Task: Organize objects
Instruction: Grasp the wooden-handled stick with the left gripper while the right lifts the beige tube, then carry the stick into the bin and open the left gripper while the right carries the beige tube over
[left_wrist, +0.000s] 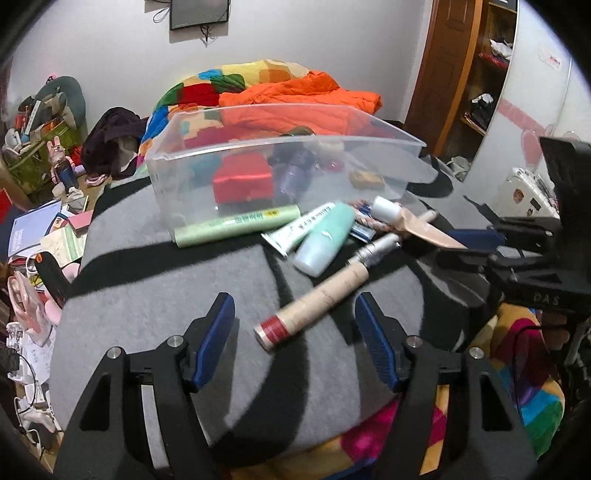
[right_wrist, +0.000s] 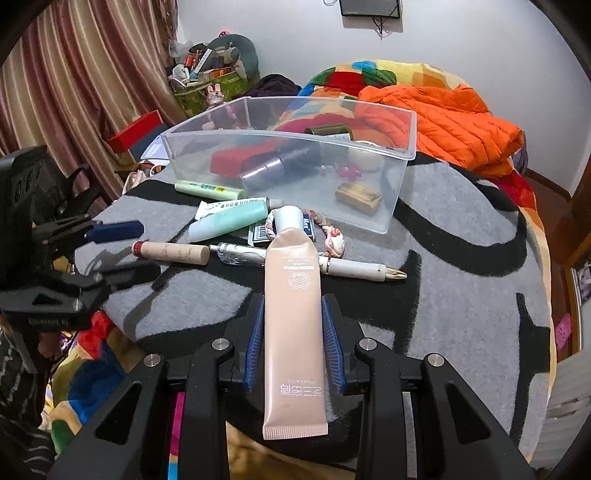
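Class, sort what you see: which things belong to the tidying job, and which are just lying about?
Job: clear bin; pink tube in the right gripper; tan cylinder ahead of the left gripper; mint bottle.

Lying about: orange jacket; curtain; wall screen.

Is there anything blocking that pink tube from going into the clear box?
Nothing solid: the right gripper holds the pink tube above the loose items, and the clear plastic box beyond them is open-topped, with only its front wall to clear.
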